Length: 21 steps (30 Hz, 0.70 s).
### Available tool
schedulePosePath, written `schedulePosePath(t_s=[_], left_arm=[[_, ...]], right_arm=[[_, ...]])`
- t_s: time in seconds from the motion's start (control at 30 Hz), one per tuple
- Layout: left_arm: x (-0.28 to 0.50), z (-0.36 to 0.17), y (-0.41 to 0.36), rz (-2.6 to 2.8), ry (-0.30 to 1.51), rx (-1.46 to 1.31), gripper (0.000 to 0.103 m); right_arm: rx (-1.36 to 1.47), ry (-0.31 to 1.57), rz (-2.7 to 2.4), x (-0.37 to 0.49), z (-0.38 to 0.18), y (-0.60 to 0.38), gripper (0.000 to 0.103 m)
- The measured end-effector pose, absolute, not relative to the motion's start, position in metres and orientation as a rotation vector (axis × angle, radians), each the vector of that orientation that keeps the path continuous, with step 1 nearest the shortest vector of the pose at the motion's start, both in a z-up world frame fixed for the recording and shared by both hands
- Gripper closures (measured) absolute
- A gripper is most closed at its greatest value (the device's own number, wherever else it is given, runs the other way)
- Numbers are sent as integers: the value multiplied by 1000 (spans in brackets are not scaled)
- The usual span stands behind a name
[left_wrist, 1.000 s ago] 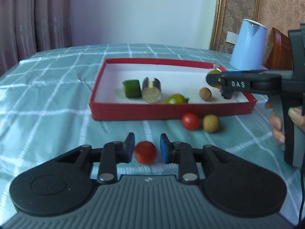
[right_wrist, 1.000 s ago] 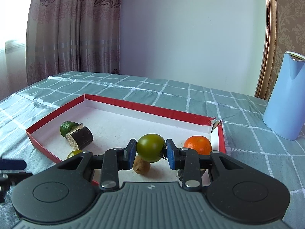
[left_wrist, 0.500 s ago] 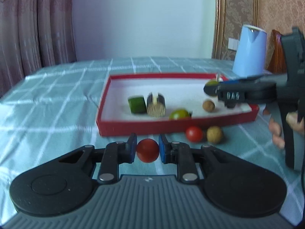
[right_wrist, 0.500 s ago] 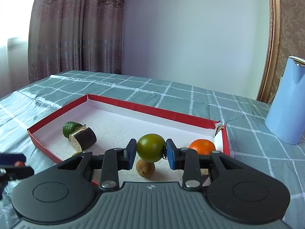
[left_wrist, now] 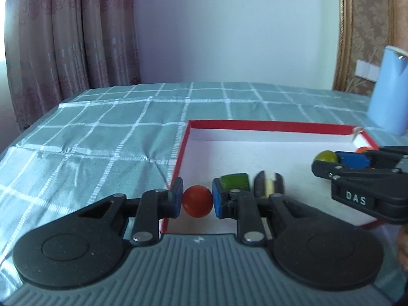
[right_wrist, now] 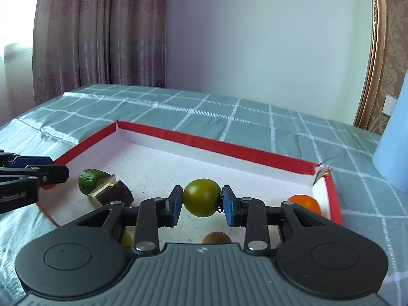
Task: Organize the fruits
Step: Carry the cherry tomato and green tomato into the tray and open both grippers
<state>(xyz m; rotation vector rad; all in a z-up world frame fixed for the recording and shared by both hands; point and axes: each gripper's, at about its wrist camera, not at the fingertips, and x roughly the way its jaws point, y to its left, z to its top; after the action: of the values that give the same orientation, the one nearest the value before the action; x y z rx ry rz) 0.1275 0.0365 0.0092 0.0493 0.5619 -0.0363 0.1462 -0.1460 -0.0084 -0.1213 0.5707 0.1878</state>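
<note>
Left gripper [left_wrist: 196,201]: pinching a red tomato [left_wrist: 197,201] between its blue pads, held above the red tray's [left_wrist: 267,125] near-left corner.
Right gripper [right_wrist: 202,202]: clamped on a green tomato [right_wrist: 202,201], held over the tray floor.
Tray contents: orange fruit [right_wrist: 304,203], green piece [right_wrist: 89,177], dark cut piece [right_wrist: 112,195].

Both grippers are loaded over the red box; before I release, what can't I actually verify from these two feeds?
- Left wrist view: the box floor below the red cherry tomato is hidden by the left gripper.
- Left wrist view: the dark cut piece beside the green chunk is blurred.
- Right wrist view: the small brown round fruit and a yellow-green fruit are mostly covered by the right gripper, which holds the green tomato.
- Pale blue jug: cut off by the frame edge.
</note>
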Motion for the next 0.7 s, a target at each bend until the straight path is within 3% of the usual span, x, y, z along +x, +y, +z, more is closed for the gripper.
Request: schedulePosePath(t_s=[0.37, 0.47, 0.57, 0.6, 0.63, 0.7], left_arm=[[145, -7, 28, -40, 614, 87, 79], [141, -6, 28, -46, 602, 83, 73], [138, -6, 31, -74, 600, 59, 65], [137, -5, 31, -84, 601, 53, 61], [134, -5, 32, -93, 600, 49, 60], [130, -4, 30, -118, 594, 52, 48]], right_arm=[[-109, 590, 176, 153, -14, -144, 70], [-80, 593, 190, 153, -13, -147, 68], [-66, 598, 196, 152, -13, -149, 53], [-65, 589, 192, 151, -13, -149, 40], [-66, 573, 185, 148, -12, -150, 34], [-75, 555, 178, 144, -10, -151, 33]])
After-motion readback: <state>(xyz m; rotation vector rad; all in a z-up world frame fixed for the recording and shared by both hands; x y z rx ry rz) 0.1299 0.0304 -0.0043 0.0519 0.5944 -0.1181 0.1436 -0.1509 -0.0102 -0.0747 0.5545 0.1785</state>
